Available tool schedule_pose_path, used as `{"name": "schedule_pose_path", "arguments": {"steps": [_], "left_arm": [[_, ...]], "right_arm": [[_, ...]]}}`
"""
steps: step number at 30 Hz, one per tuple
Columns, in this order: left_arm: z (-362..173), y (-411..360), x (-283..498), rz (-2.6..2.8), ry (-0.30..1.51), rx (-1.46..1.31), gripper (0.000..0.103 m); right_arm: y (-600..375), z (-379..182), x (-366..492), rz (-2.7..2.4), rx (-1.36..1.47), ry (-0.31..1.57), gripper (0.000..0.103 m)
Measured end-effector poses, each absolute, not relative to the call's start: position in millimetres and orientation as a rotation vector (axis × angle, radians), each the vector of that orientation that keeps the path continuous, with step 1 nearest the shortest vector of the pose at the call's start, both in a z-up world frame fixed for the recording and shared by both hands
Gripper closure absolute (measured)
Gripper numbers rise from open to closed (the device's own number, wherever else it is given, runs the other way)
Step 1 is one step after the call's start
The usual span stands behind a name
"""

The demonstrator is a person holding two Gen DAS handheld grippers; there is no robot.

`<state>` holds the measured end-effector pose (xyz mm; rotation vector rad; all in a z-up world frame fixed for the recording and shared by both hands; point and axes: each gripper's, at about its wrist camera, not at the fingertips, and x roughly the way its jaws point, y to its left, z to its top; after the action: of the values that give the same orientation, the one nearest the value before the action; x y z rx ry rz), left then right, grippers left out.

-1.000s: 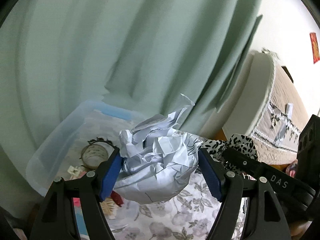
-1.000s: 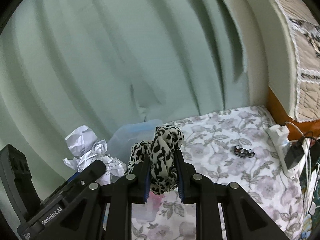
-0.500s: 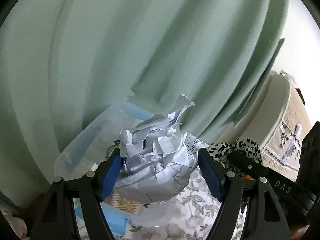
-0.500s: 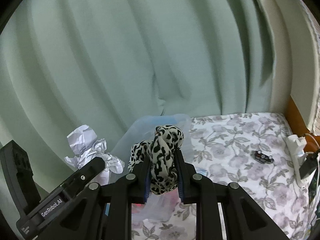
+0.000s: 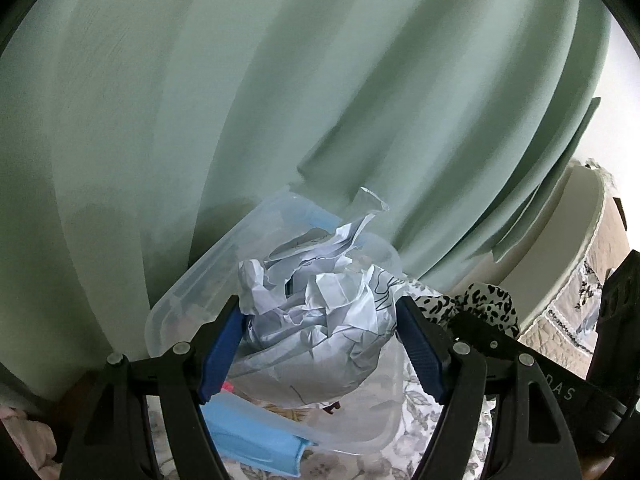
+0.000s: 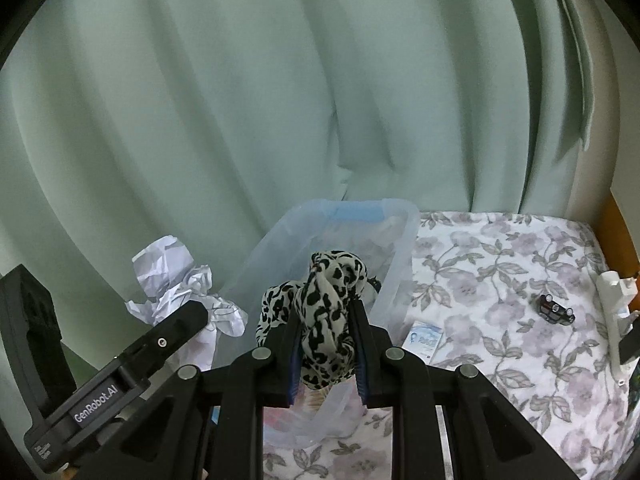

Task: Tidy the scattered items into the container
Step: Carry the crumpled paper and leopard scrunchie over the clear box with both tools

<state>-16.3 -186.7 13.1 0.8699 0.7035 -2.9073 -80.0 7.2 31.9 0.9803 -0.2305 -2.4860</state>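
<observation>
The left gripper (image 5: 320,344) is clamped on a crumpled paper ball (image 5: 316,320), white with thin dark line drawings, held above the clear plastic container (image 5: 180,304) with its blue handle. Just to its right, the right gripper (image 6: 326,354) has its jaws pressed on a knotted leopard-print cloth (image 6: 324,312), over the container's near end. Farther right, a small packet (image 6: 422,338) and a small dark toy car (image 6: 556,309) lie on the floral sheet (image 6: 500,280).

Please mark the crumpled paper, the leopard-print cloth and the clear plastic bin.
crumpled paper (image 5: 320,320), left wrist view, middle of the wad.
leopard-print cloth (image 6: 326,316), right wrist view, bunched part between the fingers.
clear plastic bin (image 6: 404,256), right wrist view, right wall.
</observation>
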Motion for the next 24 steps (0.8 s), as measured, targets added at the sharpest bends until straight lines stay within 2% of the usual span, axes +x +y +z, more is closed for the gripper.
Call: {"name": "schedule_pose_path", "arguments": {"steps": [24], "left_arm": [[-14.4,-206.6,-37.8,-2.821,0.736,0.966,0.025]], "right_arm": [[-27.0,1.7,-104.2,-2.413,1.108,-0.139,0.079]]}}
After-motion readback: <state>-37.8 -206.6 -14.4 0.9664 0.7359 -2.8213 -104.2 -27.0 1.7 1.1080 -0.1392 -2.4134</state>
